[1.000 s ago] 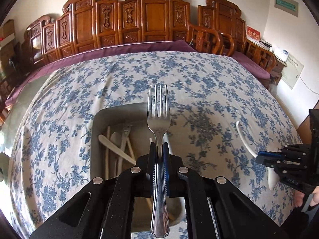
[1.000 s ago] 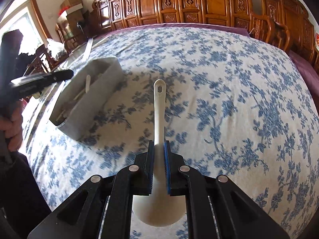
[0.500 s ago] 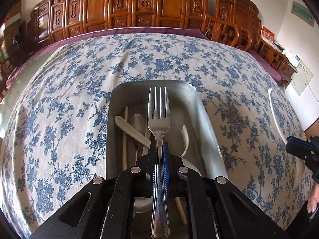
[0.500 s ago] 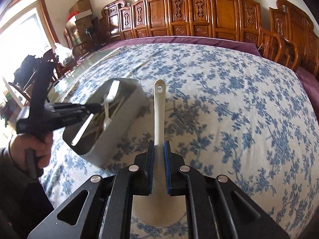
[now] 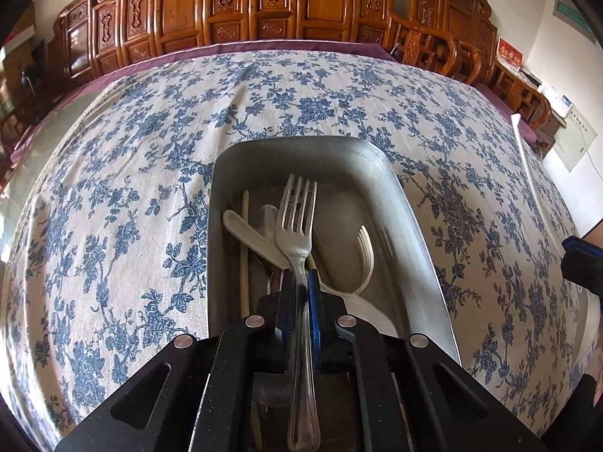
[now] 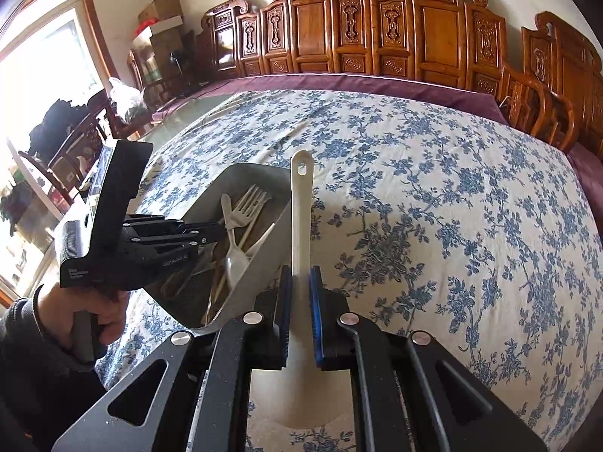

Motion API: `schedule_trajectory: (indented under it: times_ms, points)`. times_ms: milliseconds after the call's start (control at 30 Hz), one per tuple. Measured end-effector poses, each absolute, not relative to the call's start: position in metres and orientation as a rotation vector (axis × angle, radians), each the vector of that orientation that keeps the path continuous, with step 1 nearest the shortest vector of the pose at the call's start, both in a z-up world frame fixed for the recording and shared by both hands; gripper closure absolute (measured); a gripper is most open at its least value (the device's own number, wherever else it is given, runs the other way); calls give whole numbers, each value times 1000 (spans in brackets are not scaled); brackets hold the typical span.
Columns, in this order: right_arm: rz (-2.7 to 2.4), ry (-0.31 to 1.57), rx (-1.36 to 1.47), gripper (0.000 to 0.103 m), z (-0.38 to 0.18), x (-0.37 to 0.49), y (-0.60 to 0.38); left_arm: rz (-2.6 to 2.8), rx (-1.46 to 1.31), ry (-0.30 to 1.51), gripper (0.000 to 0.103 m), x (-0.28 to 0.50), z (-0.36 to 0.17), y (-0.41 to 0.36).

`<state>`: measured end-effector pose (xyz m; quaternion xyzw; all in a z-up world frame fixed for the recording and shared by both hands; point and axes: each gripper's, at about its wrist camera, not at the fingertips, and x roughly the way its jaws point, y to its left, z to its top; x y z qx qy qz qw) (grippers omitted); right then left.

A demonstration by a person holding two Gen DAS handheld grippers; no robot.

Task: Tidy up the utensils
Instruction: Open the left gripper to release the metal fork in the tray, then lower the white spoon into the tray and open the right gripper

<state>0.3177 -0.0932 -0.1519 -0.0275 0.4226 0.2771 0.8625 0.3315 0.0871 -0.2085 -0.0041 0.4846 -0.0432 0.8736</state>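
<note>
My left gripper (image 5: 299, 282) is shut on a metal fork (image 5: 296, 214), held tines forward just above the inside of a grey metal tray (image 5: 407, 203). The tray holds several pale plastic and wooden utensils (image 5: 252, 237). My right gripper (image 6: 299, 282) is shut on a white plastic spatula (image 6: 300, 218), handle end pointing forward, next to the tray's right wall (image 6: 260, 275). The left gripper (image 6: 222, 230) and the fork (image 6: 245, 207) show over the tray in the right wrist view. The spatula's handle (image 5: 527, 173) and a right gripper finger (image 5: 582, 260) show at the right edge of the left wrist view.
The table carries a blue-flowered cloth (image 5: 150, 150) over a purple cover. Carved wooden chairs (image 6: 377, 34) line the far side. A window and cluttered furniture (image 6: 56, 120) stand at the left in the right wrist view. A person's hand (image 6: 94, 312) holds the left gripper.
My left gripper has moved forward and down over the tray, and the fork has tilted slightly. My right gripper has carried the spatula closer to the tray's right side.
</note>
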Motion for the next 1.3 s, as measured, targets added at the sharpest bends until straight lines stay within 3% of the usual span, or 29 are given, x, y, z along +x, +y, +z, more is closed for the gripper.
schedule_trajectory:
  times_ms: [300,400,567,767,833,1033,1300]
  points:
    - [579,901,-78,92,-153,322,-69,-98,4,968,95,325,-190,94]
    - [592,899,-88,92,-152,323,-57,-84,-1,949,83,324,-183,102]
    - [613,896,-96,92,-151,324,-37,-54,-13,922,74,324,-173,118]
    - [633,899,-96,92,-151,328,-16,-5,-52,877,51,322,-158,141]
    - [638,900,-92,92,-152,330,-10,11,-56,862,35,321,-153,147]
    - [649,904,-85,92,-155,335,7,57,-93,829,17,320,-144,169]
    - [630,932,-71,92,-172,350,25,111,-130,825,14,321,-143,190]
